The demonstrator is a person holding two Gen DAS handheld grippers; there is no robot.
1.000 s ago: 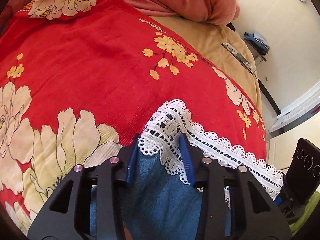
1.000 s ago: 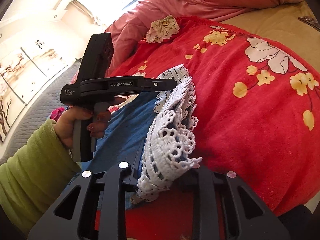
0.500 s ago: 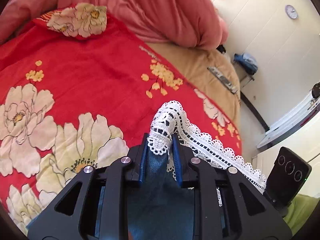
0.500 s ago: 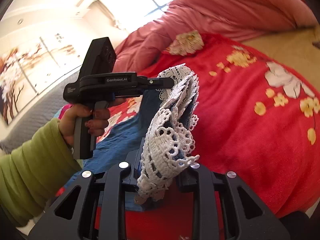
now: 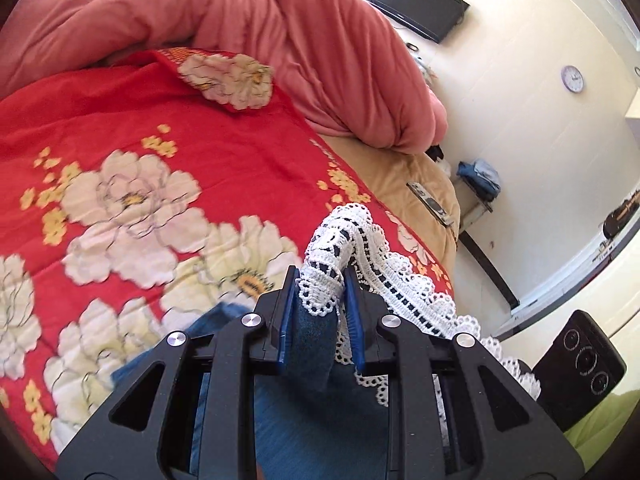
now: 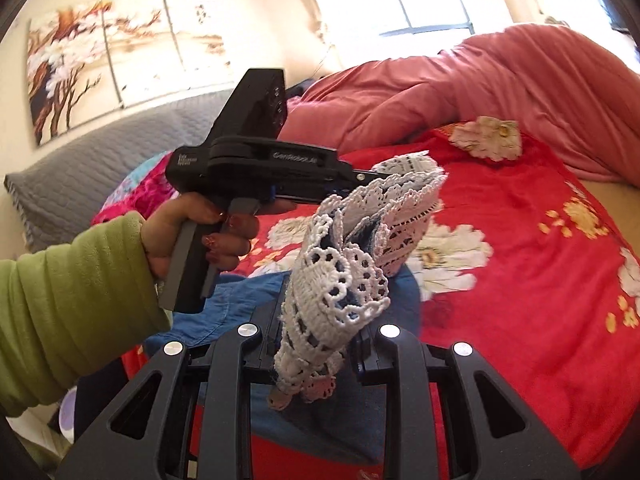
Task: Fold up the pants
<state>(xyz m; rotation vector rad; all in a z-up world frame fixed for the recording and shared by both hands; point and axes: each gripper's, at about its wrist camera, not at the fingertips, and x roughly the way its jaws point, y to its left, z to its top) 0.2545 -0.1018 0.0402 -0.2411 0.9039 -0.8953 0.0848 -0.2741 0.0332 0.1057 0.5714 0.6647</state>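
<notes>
The left gripper (image 5: 320, 300), a black two-finger claw with blue pads, is clamped on the blue denim pants with a white crochet lace hem (image 5: 316, 332); over the last second its jaws were closing, and now the cloth sits pinched between the pads, the lace bunched at and just ahead of the tips while the denim hangs back under the claw's frame; from that pinch the lace edge runs off to the claw's right and down towards the black body of the right gripper (image 5: 576, 364) at the lower right corner of the left wrist view. In its own view the right gripper (image 6: 320, 336) is likewise closed on the lace hem (image 6: 344, 280); its fingertips are covered by the white trim, which rises in a folded fan ahead of the claw and reaches the tip of the left gripper (image 6: 360, 178), held to the upper left by a hand (image 6: 200, 236) in a green fleece sleeve (image 6: 72, 296); the denim droops below between the two claws. Beneath and ahead of both claws spreads a red blanket with cream and yellow flowers (image 5: 120, 128); beyond it, past the fingertips, lies a rumpled pink quilt (image 6: 500, 80); a grey padded headboard (image 6: 80, 168) stands far to the right claw's left.
</notes>
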